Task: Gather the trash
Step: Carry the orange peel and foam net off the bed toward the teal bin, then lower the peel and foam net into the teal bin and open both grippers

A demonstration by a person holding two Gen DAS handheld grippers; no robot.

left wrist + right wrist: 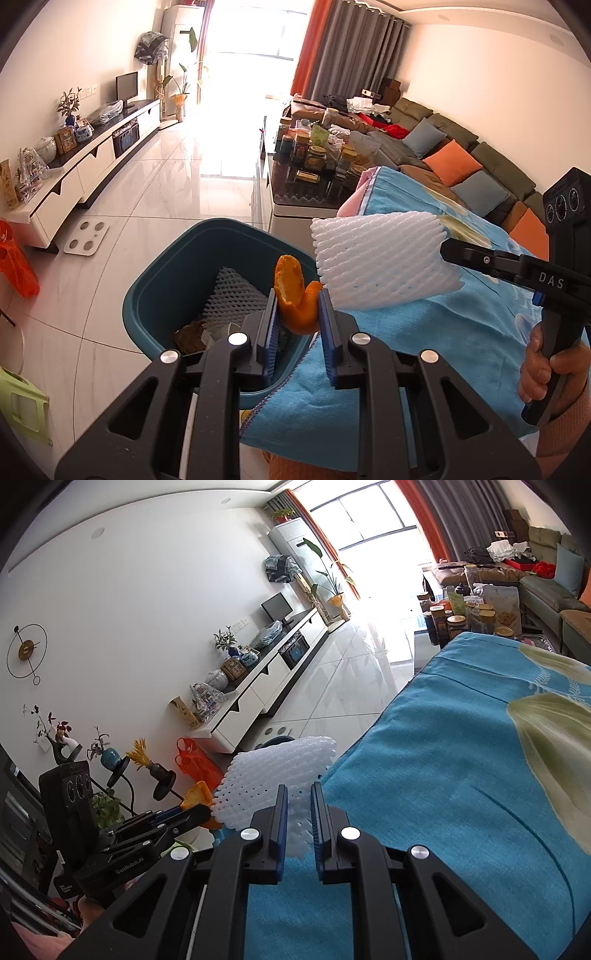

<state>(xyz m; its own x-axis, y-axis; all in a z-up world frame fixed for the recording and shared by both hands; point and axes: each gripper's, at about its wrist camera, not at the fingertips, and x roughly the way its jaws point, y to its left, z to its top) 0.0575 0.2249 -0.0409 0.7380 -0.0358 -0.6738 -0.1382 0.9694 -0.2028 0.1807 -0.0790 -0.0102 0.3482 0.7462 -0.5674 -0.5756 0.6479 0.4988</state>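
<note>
Your left gripper (297, 306) pinches a curled orange peel (295, 295) between its blue pads, holding it above the teal bin's (166, 280) rim, by the blue towel's (443, 332) left edge. Inside the bin lie a white foam net (232, 299) and brown scraps (192, 336). Your right gripper (299, 812) clamps a white foam fruit sleeve (273, 775), raised over the towel's left edge just beside the peel.
</note>
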